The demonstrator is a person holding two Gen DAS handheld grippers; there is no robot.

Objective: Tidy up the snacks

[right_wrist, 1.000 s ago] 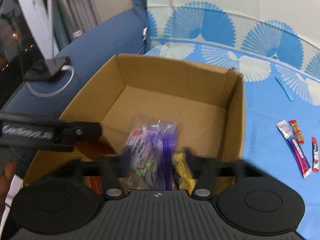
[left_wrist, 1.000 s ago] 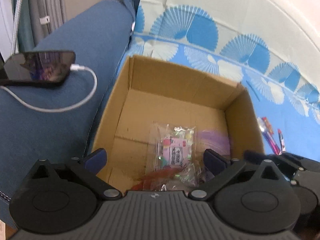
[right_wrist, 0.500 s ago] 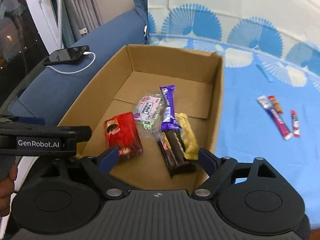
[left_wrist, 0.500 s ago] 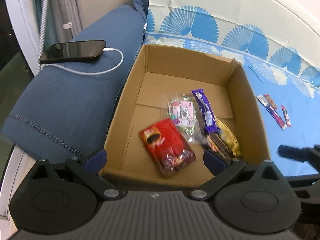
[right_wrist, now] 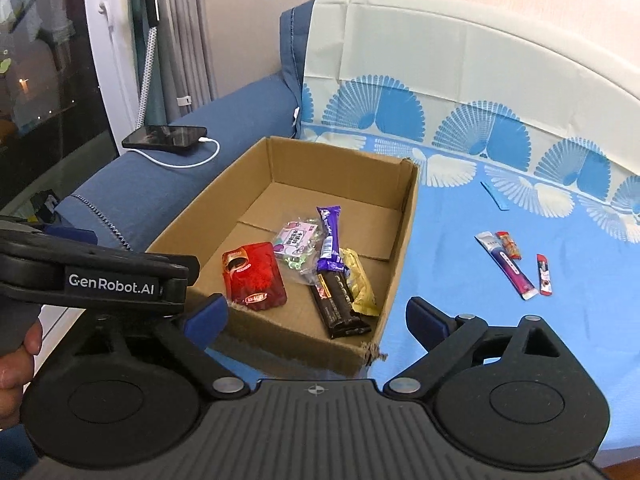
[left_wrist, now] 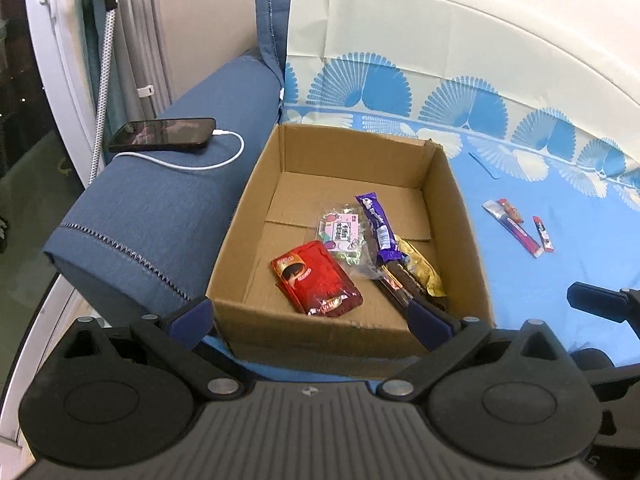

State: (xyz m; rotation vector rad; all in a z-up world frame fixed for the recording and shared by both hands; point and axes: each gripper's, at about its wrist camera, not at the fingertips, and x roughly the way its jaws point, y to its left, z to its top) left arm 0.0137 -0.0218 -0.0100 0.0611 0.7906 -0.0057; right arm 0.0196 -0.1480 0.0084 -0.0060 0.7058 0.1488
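Note:
An open cardboard box [left_wrist: 320, 336] [right_wrist: 400, 248] sits on the blue sheet. Inside lie a red packet [left_wrist: 316, 280] [right_wrist: 254, 276], a clear candy bag [left_wrist: 342, 236] [right_wrist: 298, 248], a purple bar [left_wrist: 378, 226] [right_wrist: 330, 240], a dark bar [left_wrist: 400, 284] [right_wrist: 338, 300] and a yellow packet [left_wrist: 420, 268] [right_wrist: 360, 284]. Three thin sachets [left_wrist: 516, 228] [right_wrist: 508, 264] lie loose on the sheet to the right. My left gripper [left_wrist: 310, 320] hangs open and empty before the box's near wall. My right gripper [right_wrist: 316, 316] is above the near right corner, its jaws opening with nothing held.
A black phone [left_wrist: 164, 134] [right_wrist: 166, 136] with a white cable rests on the blue sofa arm [left_wrist: 152, 216] left of the box. A small blue strip [left_wrist: 484, 164] lies on the sheet at the back. Curtains and a glass door stand at the far left.
Both grippers drew back and up from the box. The right gripper let go of the purple bar and spread its jaws; the snacks now lie on the box floor.

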